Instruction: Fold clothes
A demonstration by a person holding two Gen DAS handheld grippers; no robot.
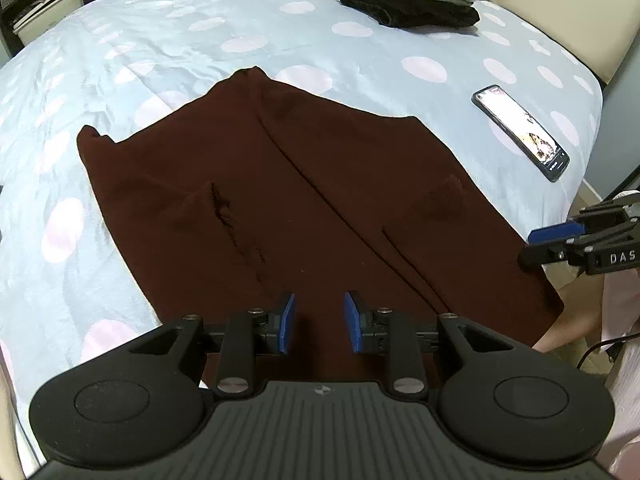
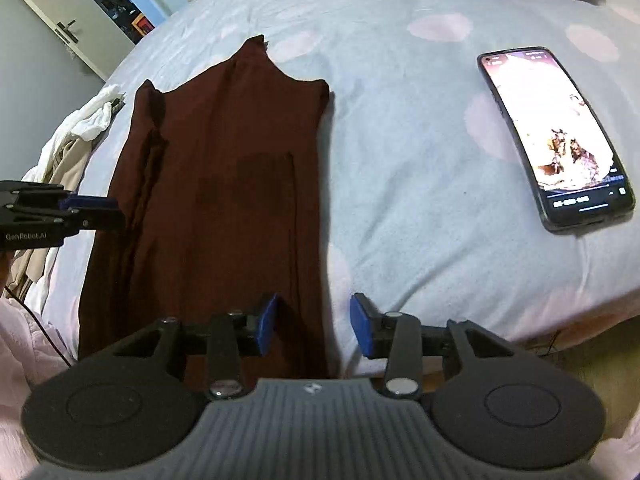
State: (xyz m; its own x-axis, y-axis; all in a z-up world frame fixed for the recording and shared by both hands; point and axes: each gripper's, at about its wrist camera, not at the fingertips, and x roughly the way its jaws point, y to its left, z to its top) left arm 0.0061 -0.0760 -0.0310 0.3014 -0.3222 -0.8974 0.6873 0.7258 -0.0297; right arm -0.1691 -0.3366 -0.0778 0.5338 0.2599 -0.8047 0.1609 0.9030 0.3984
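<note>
Left gripper [image 1: 319, 322] and right gripper [image 2: 312, 324], fingers spread and grasping nothing, are hovering over a dark red garment [image 1: 280, 208] lying lengthwise away from them on the bed [image 1: 180, 40].

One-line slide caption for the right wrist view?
Open right gripper poised over the near edge of a maroon garment on the dotted bedspread, phone alongside.

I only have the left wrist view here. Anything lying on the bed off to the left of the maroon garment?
Observer: Yes, a loose pile of white and beige clothes lies there, unfolded.
Reviewer: Is the right hand-held gripper holding the maroon garment?
Observer: No. The right hand-held gripper is open, over the right edge of the maroon garment.
Reviewer: Anything beyond the bed on that side?
Observer: A white door with a dark handle.
</note>
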